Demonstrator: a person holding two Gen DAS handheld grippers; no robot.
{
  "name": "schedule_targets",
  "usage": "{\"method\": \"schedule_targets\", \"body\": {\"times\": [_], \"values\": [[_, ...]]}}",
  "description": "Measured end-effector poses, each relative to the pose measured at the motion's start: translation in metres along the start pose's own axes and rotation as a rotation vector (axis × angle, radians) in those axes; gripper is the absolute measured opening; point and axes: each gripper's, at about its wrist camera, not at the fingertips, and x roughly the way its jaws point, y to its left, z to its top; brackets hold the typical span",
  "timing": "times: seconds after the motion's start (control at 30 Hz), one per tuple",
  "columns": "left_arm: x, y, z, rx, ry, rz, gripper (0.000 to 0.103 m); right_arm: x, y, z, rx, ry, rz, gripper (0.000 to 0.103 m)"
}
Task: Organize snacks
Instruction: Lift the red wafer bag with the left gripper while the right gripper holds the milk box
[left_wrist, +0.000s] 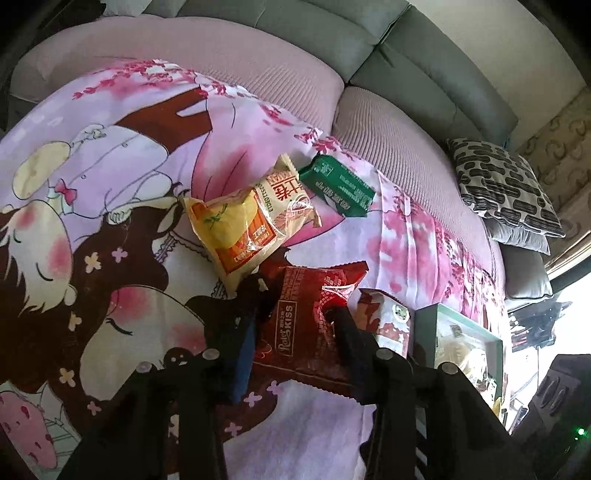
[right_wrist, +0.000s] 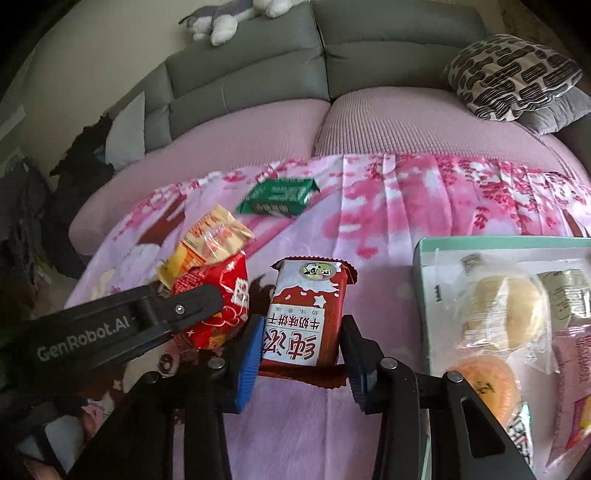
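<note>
My left gripper (left_wrist: 295, 306) is clamped on the red snack packet (left_wrist: 314, 332), held just above the printed pink blanket (left_wrist: 110, 184). My right gripper (right_wrist: 304, 343) has closed its fingers against both sides of the milk biscuit pack (right_wrist: 306, 317), which rests on the blanket. The blanket covers a pink-cushioned grey sofa (right_wrist: 258, 74). A green tray (right_wrist: 423, 295) sits just right of the biscuit pack.

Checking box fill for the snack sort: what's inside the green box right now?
In the green box: a pale bun in clear wrap, an orange round snack, a green-grey packet and a pink packet. Anything beneath them is covered.
</note>
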Motion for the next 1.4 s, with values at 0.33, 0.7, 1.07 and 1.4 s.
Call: {"method": "schedule_targets", "body": {"times": [0.33,0.7,1.07,1.4], "values": [[-0.034,-0.019,0.001,0.051,-0.088,-0.013,0.008,-0.043,-0.012,0.010,0.024,-0.092,0.013,0.044],[-0.010,-0.026,-0.011,0.035,-0.015,0.088,0.012,-0.047,-0.043,0.003,0.075,-0.049,0.017,0.044],[-0.022,-0.024,-0.014,0.001,-0.036,0.118,0.045,-0.057,-0.045,-0.003,0.068,-0.046,0.025,0.044],[-0.021,-0.036,-0.021,0.027,-0.025,0.115,0.059,-0.062,-0.054,-0.009,0.066,-0.030,0.022,0.044]]}}
